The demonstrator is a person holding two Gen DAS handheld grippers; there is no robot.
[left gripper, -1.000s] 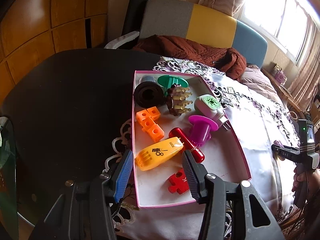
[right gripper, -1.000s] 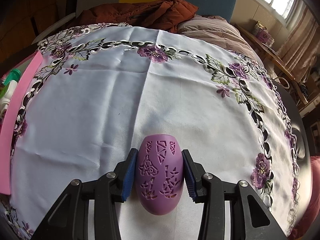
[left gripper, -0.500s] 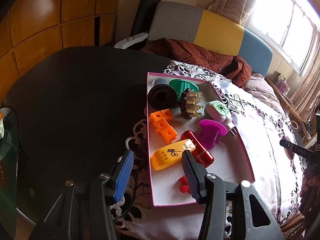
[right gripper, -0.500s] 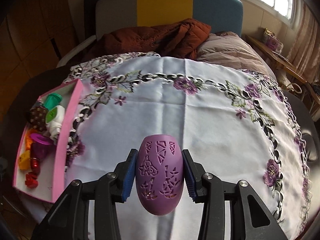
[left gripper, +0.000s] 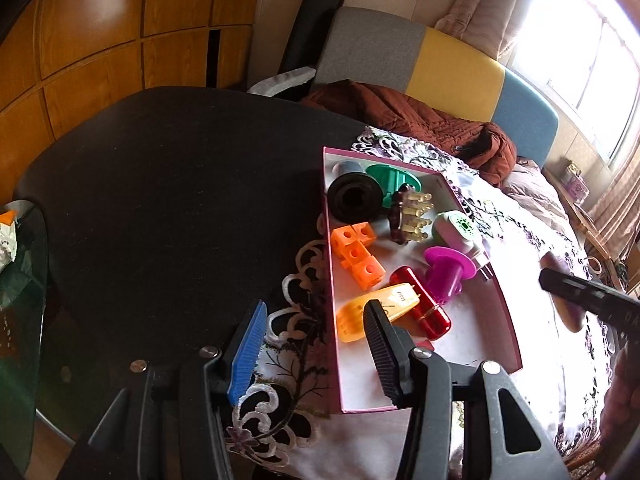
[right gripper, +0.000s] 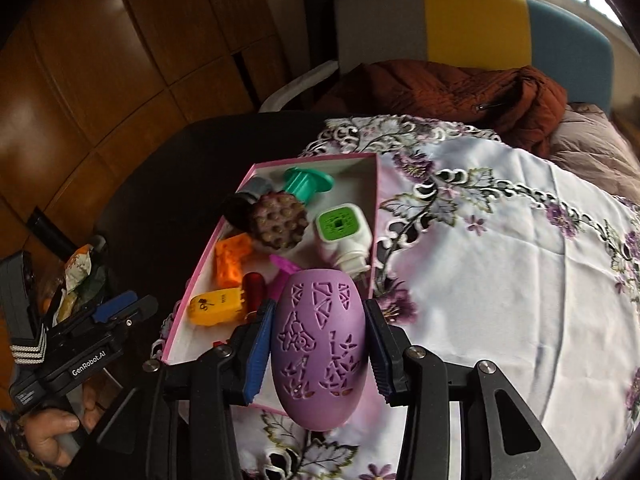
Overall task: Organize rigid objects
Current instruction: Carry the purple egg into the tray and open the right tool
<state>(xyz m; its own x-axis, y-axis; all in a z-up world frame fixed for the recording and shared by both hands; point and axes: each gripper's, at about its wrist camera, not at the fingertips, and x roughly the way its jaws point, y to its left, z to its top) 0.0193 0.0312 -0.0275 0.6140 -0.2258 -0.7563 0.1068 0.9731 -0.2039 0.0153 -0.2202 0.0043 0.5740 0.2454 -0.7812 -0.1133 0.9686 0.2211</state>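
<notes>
My right gripper (right gripper: 318, 344) is shut on a purple egg-shaped shell with cut-out patterns (right gripper: 319, 344), held above the near right corner of the pink-rimmed box (right gripper: 376, 208). The box (left gripper: 510, 320) holds several toys: a yellow clip (left gripper: 376, 310), a red cylinder (left gripper: 420, 308), a magenta spool (left gripper: 448, 272), orange cubes (left gripper: 356, 250), a black roll (left gripper: 354, 200), a green spool (left gripper: 394, 180), a studded brown ball (right gripper: 278, 220) and a white-green plug (right gripper: 340, 232). My left gripper (left gripper: 312, 344) is open and empty over the box's left rim, seen too in the right wrist view (right gripper: 120, 310).
The box lies on a white embroidered cloth (right gripper: 500, 248) over a dark round table (left gripper: 160, 184). A brown jacket (right gripper: 460, 88) lies on the sofa behind. A glass side table (left gripper: 20, 280) with clutter stands at far left.
My right gripper has carried the purple shell left, from over the open cloth to above the box. My left gripper has drifted left and back, off the box toward the dark table.
</notes>
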